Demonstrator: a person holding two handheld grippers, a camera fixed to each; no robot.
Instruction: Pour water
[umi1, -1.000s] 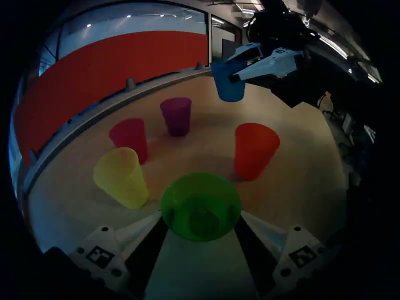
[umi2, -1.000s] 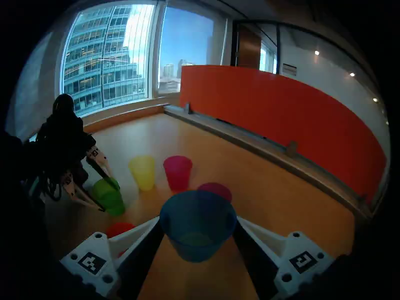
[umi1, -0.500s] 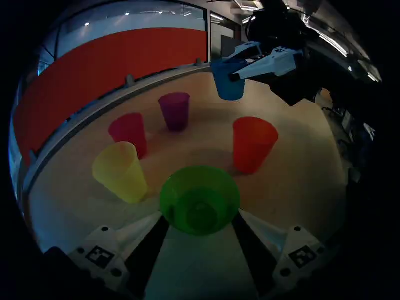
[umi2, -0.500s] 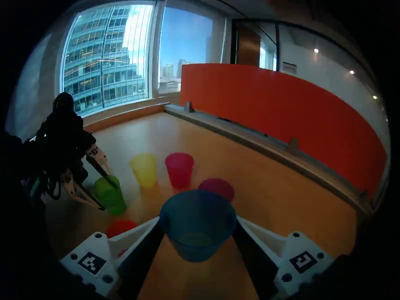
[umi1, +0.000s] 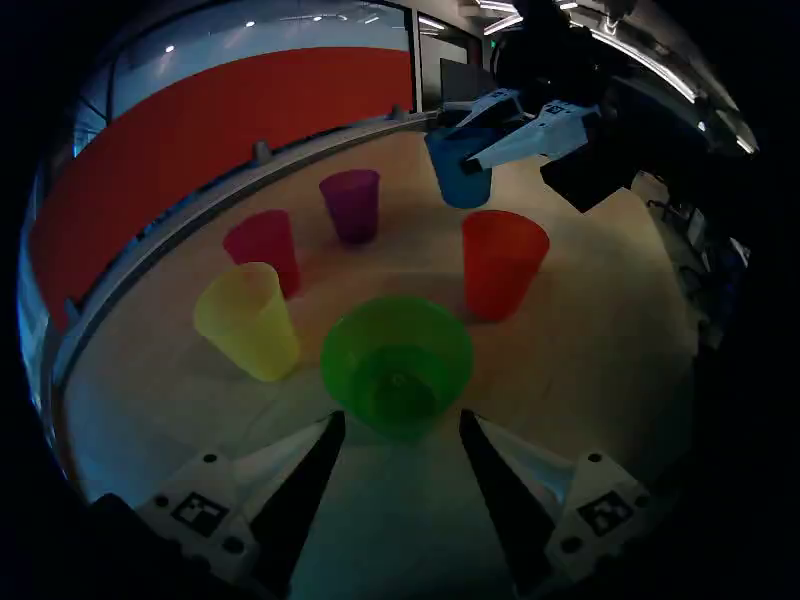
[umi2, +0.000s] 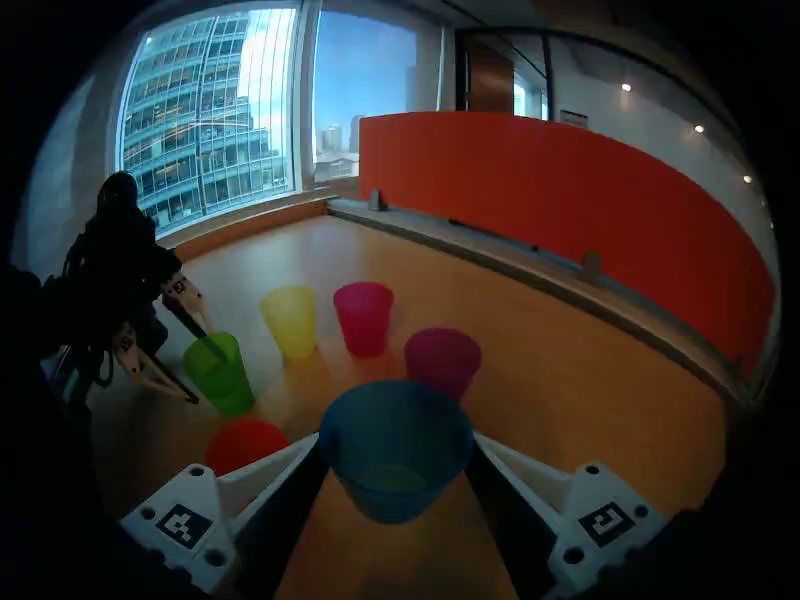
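A green cup (umi1: 397, 365) stands upright on the wooden table (umi1: 590, 330), its base just past the tips of my left gripper (umi1: 400, 415). The fingers stand apart from the cup's sides, so the gripper is open. The right gripper view has the same green cup (umi2: 220, 372) with the left gripper (umi2: 195, 368) at its left side. My right gripper (umi2: 396, 450) is shut on a blue cup (umi2: 395, 445), held upright above the table. From the left gripper view, the blue cup (umi1: 458, 165) hangs in the right gripper (umi1: 478, 152) beyond a red cup (umi1: 500, 262).
Yellow (umi1: 247, 320), pink (umi1: 263, 250) and purple (umi1: 351, 203) cups stand on the table in an arc with the red one. An orange wall panel (umi2: 560, 190) runs along the table's far edge. A person's dark shape (umi2: 115, 260) holds the left gripper.
The green cup has gone down onto the table and slid forward out from between the left fingers. The right gripper has sunk a little with the blue cup, closer to the standing cups.
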